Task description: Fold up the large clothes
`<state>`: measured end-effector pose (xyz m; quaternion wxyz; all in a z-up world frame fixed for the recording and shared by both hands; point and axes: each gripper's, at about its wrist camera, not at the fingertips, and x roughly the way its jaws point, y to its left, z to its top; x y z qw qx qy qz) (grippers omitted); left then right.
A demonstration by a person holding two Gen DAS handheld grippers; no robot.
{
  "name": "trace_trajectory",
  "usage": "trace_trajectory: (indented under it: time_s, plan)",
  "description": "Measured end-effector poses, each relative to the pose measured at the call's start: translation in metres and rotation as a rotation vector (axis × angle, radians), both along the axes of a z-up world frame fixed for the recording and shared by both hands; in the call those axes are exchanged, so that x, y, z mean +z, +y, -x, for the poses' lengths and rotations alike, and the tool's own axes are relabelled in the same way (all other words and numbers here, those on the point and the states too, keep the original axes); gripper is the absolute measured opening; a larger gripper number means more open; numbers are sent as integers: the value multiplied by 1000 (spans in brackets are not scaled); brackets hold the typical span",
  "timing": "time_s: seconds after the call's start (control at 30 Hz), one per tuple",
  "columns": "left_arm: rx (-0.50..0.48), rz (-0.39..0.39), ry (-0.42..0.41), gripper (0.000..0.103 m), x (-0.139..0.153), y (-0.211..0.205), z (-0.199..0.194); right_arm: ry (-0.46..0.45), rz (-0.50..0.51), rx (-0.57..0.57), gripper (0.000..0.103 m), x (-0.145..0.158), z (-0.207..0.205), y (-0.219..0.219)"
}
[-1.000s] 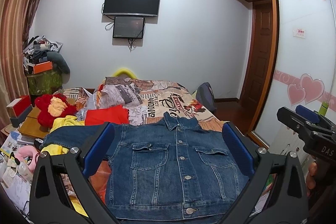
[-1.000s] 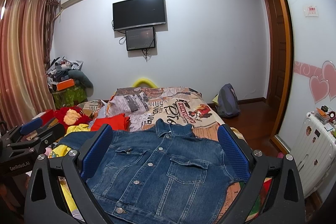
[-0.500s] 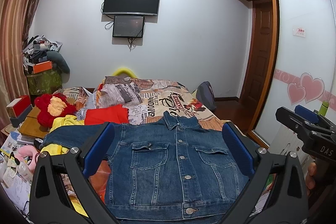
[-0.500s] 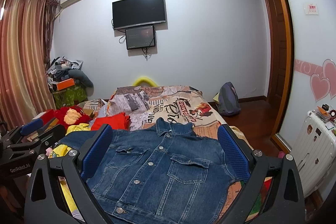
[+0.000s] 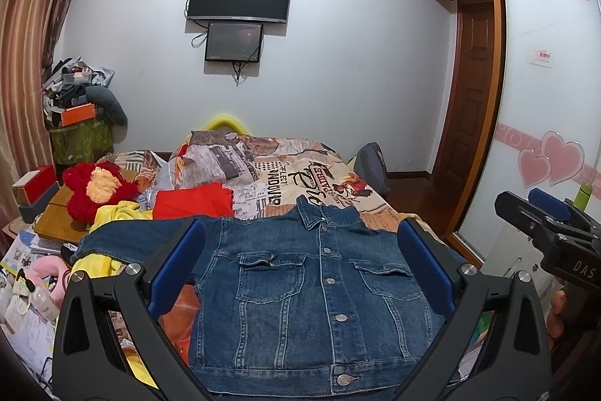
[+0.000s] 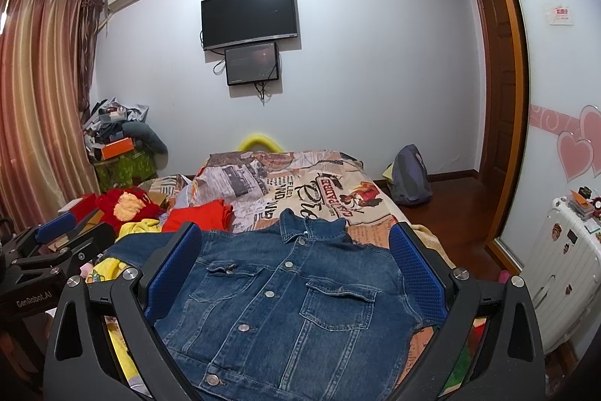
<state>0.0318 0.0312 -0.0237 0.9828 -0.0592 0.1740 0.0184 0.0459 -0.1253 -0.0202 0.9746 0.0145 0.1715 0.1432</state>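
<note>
We see the bed (image 5: 300, 171), under a newspaper-print cover, carrying a denim jacket (image 5: 311, 292) spread buttoned between our tongs, a red garment (image 5: 195, 200) beyond the left tongs.

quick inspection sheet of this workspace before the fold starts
surface: bed with printed cover
job's things: denim jacket laid flat, front up, buttoned, collar away; one sleeve spread to the left
clutter: red cloth, yellow cloth and red plush left of the jacket
grippers: left gripper and right gripper both open above the jacket, holding nothing
cables: loose leads under the wall screens
surroundings: backpack on floor, suitcase at right, curtain at left
</note>
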Motion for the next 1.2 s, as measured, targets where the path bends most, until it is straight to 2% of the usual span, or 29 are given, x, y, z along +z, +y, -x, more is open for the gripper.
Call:
trace_trajectory:
  time_s: [0.43,0.77,0.87,1.07,1.2]
  plan:
    - [36,16,41,103,-12,23,-38,58,31,-2,99,-6,-38,14]
    - [165,13,57,103,-23,80,-90,75,57,36,99,-14,-97,34]
    - [219,21,73,103,-29,108,-108,77,76,27,99,-20,-116,43]
    - [320,108,170,103,-62,185,-141,124,159,20,99,-44,-156,60]
    - [399,177,331,103,-103,242,-161,229,158,55,99,-67,-178,65]
